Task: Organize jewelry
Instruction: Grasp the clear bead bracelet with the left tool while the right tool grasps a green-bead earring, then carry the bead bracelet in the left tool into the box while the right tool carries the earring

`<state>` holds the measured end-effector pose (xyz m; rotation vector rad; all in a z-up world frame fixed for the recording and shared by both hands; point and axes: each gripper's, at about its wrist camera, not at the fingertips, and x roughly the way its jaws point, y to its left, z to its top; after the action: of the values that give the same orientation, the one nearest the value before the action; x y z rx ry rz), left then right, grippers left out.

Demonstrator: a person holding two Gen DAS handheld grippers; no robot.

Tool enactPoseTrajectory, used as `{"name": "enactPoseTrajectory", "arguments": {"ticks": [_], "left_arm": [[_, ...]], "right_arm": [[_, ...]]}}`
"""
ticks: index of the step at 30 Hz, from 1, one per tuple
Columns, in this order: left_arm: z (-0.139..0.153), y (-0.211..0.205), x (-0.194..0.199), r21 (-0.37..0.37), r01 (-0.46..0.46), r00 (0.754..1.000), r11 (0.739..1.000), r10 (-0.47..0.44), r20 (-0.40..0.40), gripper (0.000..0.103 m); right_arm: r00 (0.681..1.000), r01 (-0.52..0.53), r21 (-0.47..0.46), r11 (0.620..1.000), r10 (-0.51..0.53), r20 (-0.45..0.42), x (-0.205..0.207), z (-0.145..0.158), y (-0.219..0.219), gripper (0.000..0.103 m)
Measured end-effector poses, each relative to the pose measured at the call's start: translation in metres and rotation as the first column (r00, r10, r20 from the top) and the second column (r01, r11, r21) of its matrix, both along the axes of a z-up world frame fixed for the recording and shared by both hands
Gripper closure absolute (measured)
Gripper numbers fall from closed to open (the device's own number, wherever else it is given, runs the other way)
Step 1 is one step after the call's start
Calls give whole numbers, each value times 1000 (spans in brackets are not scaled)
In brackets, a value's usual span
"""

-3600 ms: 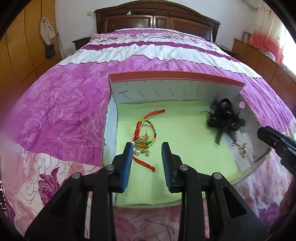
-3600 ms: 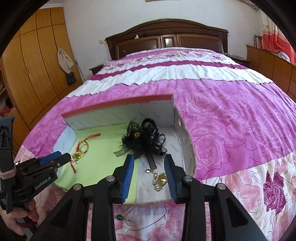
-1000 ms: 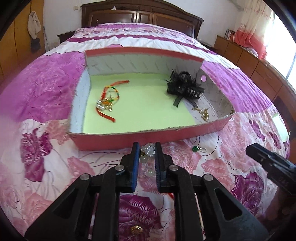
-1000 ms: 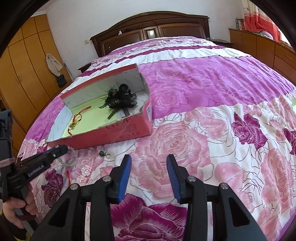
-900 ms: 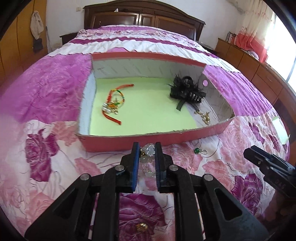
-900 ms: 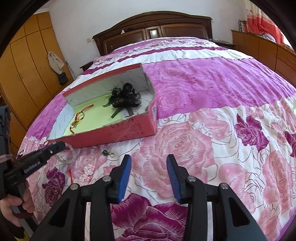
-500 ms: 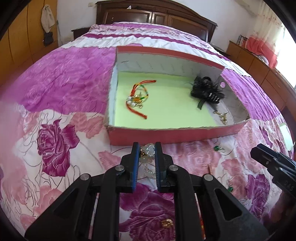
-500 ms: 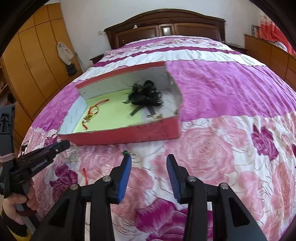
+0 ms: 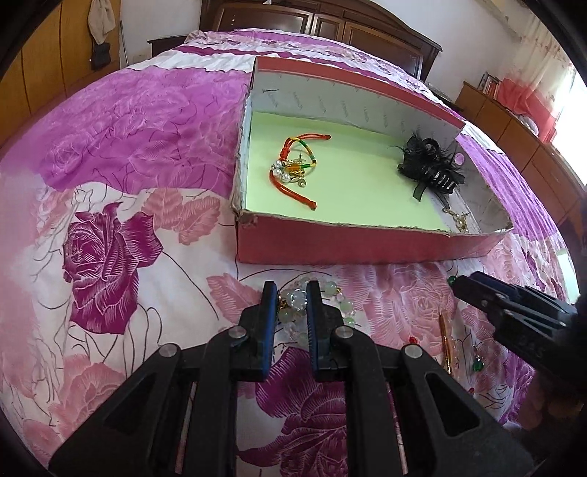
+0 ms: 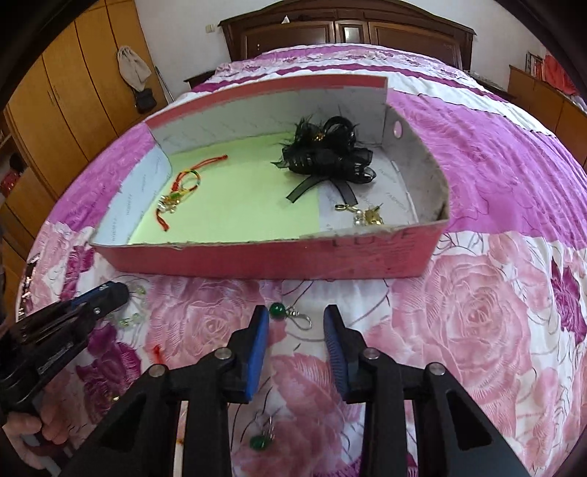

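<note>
Jewelry lies partly in a red box [image 9: 367, 242] on the bedspread [image 9: 110, 183] and partly loose on the cloth in front of it.

Box contents: green liner [image 9: 348, 183] covers most of the floor. Red cord bracelet [image 9: 293, 165] with pearl and gold charms at the box's left end. Black hair bow [image 9: 429, 168] toward the right end. Gold earring [image 10: 367, 216] on the bare grey floor at the near right corner, just beside the front wall.

Left gripper [image 9: 290, 297]: the pads are closed on a bead bracelet [image 9: 297, 299] of clear and pale green beads. Part of the bracelet is pinched between the blue pads; the rest trails onto the bedspread to the right of the tips. The tips sit just in front of the box's front wall, apart from it. Whether the pinched beads are lifted off the cloth cannot be told.

Right gripper [image 10: 295, 315]: fingers spread apart, nothing between them. A green bead earring [image 10: 290, 313] with a silver hook lies on the bedspread between the fingertips, nearer the left pad; contact with the pad cannot be told. A second green earring [image 10: 260, 440] lies closer to the camera, between the gripper's arms.

Also loose on the bedspread, seen from the left wrist view: a gold pin [image 9: 445, 341] under the right gripper. A small red scrap [image 10: 157, 350] lies between the two grippers.

Room: dark wood headboard [image 10: 348, 33] at the far end of the bed, yellow wardrobe [image 10: 73, 91] to the left.
</note>
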<state>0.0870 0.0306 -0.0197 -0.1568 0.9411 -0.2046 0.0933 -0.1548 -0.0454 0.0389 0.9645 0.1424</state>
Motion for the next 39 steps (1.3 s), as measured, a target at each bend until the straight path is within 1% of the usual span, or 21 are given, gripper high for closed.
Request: {"name": "enactPoseTrajectory", "arguments": {"ticks": [6,11,14,17,24,30,31,32,39], "left_arm": [[-3,2,2,-13,0,1000,1000,0,-4,96],[-4,2,1,-14,0,1000,1000,0,-3,96],[-3,2,1,-12,-1,1000,1000,1,-2,96],[1,3,-2,-10,-1,1000,1000,1,6,96],[15,0,-10,-2,8,999,1000,-8,42,96],[28,0,-19,-1,9,997,1000,-9,71,96],[30,0,-20,-3,9,997,1000,-9,76,96],[32,0,-21,-3,9,997,1000,-9,81,100],[49,-6,-30,-8,22,992,1000,-20,124,101]], "right_arm": [[1000,-8,-43,999,8,-5,8,-11,6,72],[1000,-31,-76,997,31,2,7,-16,12,88],[999,-40,-84,996,41,10,4,-15,14,88],[999,-35,-58,998,36,14,0,-12,11,92],[999,-23,10,1000,22,37,-14,1,-1,92],[996,-28,81,996,21,87,-30,18,-8,92],[995,-30,90,995,21,96,-33,22,-10,92],[994,-32,98,995,21,106,-36,26,-12,92],[988,-24,140,990,2,154,-53,43,-25,92]]}}
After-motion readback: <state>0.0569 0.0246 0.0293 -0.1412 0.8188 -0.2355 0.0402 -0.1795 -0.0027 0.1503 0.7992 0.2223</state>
